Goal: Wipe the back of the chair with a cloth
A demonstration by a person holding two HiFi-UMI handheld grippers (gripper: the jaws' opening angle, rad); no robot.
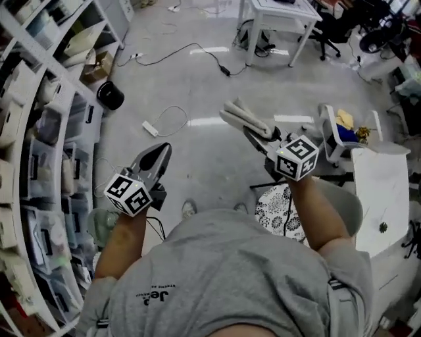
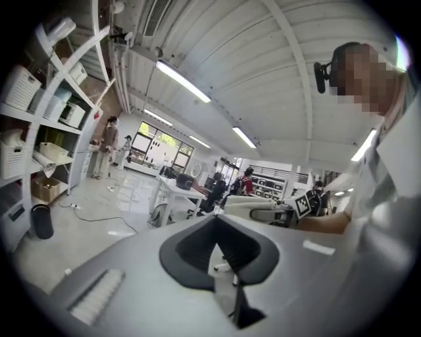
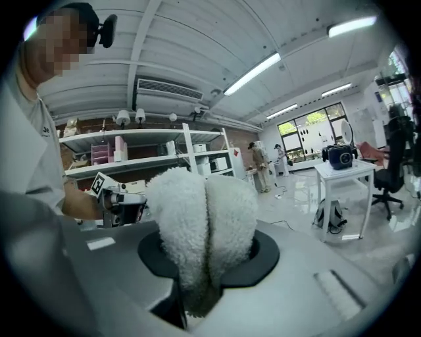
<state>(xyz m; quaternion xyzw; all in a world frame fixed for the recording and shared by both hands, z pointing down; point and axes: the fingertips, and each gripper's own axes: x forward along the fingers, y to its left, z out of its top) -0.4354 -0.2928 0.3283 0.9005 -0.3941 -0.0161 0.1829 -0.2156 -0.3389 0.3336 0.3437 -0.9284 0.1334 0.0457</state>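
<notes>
Right gripper (image 1: 258, 135) clamps folded white cloth (image 1: 238, 116), which points to upper left of head view. Likely chair (image 1: 347, 205), grey, sits lower right by right forearm. Left gripper (image 1: 156, 160): tips together, empty, farther off.

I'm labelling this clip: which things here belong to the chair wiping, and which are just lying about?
For the job: cloth, clamped in the right gripper; chair beside the person.

Lying about: power strip, black bin, white table, shelves.
</notes>
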